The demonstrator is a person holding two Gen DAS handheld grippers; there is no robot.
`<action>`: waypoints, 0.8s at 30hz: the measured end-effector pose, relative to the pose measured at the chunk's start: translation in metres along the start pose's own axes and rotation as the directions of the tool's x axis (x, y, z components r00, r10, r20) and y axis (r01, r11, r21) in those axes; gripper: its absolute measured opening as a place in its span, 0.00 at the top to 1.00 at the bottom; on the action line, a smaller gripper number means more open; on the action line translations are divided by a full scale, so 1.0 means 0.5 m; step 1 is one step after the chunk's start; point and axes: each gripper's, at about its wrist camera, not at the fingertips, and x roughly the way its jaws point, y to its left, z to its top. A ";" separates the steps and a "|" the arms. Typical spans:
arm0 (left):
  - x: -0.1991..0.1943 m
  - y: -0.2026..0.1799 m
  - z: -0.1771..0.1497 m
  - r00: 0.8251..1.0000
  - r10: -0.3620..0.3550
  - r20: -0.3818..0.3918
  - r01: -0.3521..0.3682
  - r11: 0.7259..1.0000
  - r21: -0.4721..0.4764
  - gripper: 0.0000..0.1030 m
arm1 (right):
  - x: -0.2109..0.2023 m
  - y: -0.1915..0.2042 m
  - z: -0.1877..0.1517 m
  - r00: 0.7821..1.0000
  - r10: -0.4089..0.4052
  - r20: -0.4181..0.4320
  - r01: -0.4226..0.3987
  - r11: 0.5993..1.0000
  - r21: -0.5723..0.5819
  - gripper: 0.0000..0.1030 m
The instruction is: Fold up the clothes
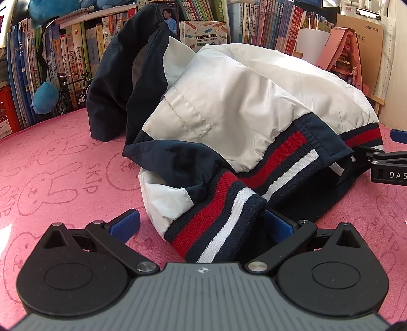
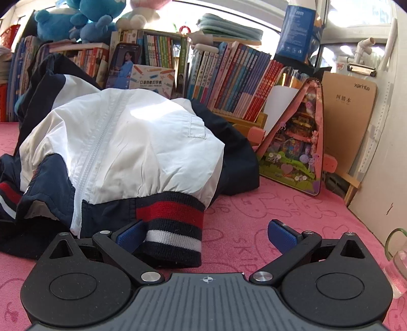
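Note:
A white and navy jacket [image 1: 241, 101] with red, white and navy ribbed hem lies bunched on the pink bunny-print cloth [image 1: 51, 165]. My left gripper [image 1: 203, 224] is open, its blue pads on either side of a ribbed hem corner [image 1: 221, 229] that lies between them. My right gripper [image 2: 206, 234] is open too, with the jacket's other ribbed hem corner [image 2: 173, 224] against its left pad [image 2: 129, 236]. The jacket also fills the left of the right wrist view [image 2: 127, 142]. The right gripper shows at the right edge of the left wrist view [image 1: 386, 163].
Rows of books [image 1: 76, 63] and blue plush toys [image 2: 76, 20] line the back. A pink toy house [image 2: 295, 147] and a brown clipboard [image 2: 348, 117] stand at the right. A glass cup [image 2: 396, 259] sits at the right edge.

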 end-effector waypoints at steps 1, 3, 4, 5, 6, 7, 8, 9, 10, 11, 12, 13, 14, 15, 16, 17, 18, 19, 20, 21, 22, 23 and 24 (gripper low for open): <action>0.000 0.001 0.001 1.000 0.004 0.002 -0.004 1.000 -0.004 0.00 | 0.004 -0.005 0.003 1.000 -0.014 0.002 0.014 1.000 0.011 0.01; 0.000 0.004 0.002 1.000 0.013 0.005 -0.013 1.000 -0.012 0.00 | 0.013 -0.018 0.006 0.999 -0.037 -0.009 0.037 0.998 0.047 0.03; 0.001 0.009 0.003 1.000 0.027 0.008 -0.027 0.999 -0.021 0.00 | 0.016 -0.026 0.004 0.999 -0.042 -0.016 0.043 0.997 0.068 0.06; 0.003 0.019 0.006 0.999 0.050 0.012 -0.049 0.998 -0.038 0.00 | 0.017 -0.033 0.002 0.999 -0.044 -0.022 0.046 0.995 0.089 0.08; 0.005 0.029 0.009 0.997 0.073 0.016 -0.072 0.996 -0.055 0.00 | 0.018 -0.041 -0.001 0.999 -0.041 -0.029 0.044 0.993 0.110 0.14; 0.006 0.039 0.012 0.995 0.096 0.019 -0.095 0.993 -0.071 0.00 | 0.019 -0.050 -0.005 0.999 -0.035 -0.036 0.039 0.991 0.131 0.20; 0.007 0.051 0.013 0.993 0.115 0.022 -0.113 0.990 -0.089 0.00 | 0.019 -0.058 -0.008 0.999 -0.033 -0.040 0.039 0.988 0.152 0.22; 0.006 0.063 0.014 0.991 0.129 0.026 -0.126 0.986 -0.107 0.00 | 0.019 -0.066 -0.011 0.998 -0.037 -0.043 0.044 0.984 0.174 0.26; 0.005 0.075 0.015 0.989 0.143 0.029 -0.139 0.982 -0.126 0.00 | 0.020 -0.074 -0.014 0.997 -0.059 -0.047 0.067 0.979 0.193 0.37; 0.003 0.086 0.015 0.983 0.178 0.036 -0.171 0.975 -0.140 0.00 | 0.021 -0.081 -0.015 0.993 -0.102 -0.055 0.112 0.972 0.208 0.49; 0.000 0.097 0.016 0.971 0.233 0.047 -0.224 0.963 -0.149 0.00 | 0.023 -0.094 -0.016 0.988 -0.140 -0.069 0.152 0.960 0.235 0.70; -0.002 0.111 0.017 0.958 0.284 0.050 -0.273 0.949 -0.157 0.00 | 0.026 -0.114 -0.019 0.982 -0.168 -0.088 0.186 0.943 0.275 0.76; -0.003 0.126 0.019 0.943 0.329 0.044 -0.318 0.934 -0.163 0.00 | 0.029 -0.136 -0.023 0.981 -0.160 -0.108 0.187 0.929 0.319 0.76; -0.004 0.141 0.020 0.937 0.348 0.037 -0.337 0.926 -0.172 0.00 | 0.030 -0.153 -0.027 0.987 -0.102 -0.121 0.139 0.925 0.354 0.76; -0.006 0.155 0.020 0.941 0.338 0.029 -0.328 0.926 -0.185 0.00 | 0.029 -0.163 -0.030 0.992 -0.030 -0.124 0.075 0.923 0.377 0.76; -0.008 0.170 0.020 0.944 0.329 0.021 -0.319 0.927 -0.199 0.00 | 0.025 -0.168 -0.033 0.992 0.033 -0.119 0.016 0.921 0.390 0.75; -0.010 0.178 0.019 0.948 0.319 0.015 -0.309 0.928 -0.207 0.00 | 0.017 -0.161 -0.035 0.990 0.092 -0.105 -0.046 0.924 0.378 0.73; -0.011 0.181 0.016 0.951 0.308 0.013 -0.298 0.931 -0.209 0.00 | 0.005 -0.140 -0.035 0.984 0.157 -0.088 -0.120 0.936 0.331 0.62; -0.011 0.178 0.013 0.952 0.305 0.013 -0.297 0.934 -0.200 0.00 | -0.009 -0.110 -0.033 0.975 0.208 -0.076 -0.183 0.949 0.255 0.54; -0.010 0.171 0.011 0.950 0.312 0.015 -0.305 0.936 -0.179 0.00 | -0.023 -0.080 -0.033 0.968 0.242 -0.067 -0.227 0.958 0.176 0.40; -0.009 0.164 0.009 0.948 0.319 0.018 -0.313 0.937 -0.157 0.00 | -0.041 -0.046 -0.034 0.963 0.263 -0.056 -0.258 0.962 0.087 0.37; -0.009 0.157 0.007 0.946 0.322 0.020 -0.317 0.939 -0.135 0.00 | -0.058 -0.017 -0.037 0.963 0.266 -0.042 -0.266 0.964 0.005 0.37; -0.010 0.151 0.004 0.947 0.320 0.023 -0.316 0.942 -0.115 0.00 | -0.072 0.009 -0.039 0.965 0.262 -0.033 -0.263 0.962 -0.067 0.33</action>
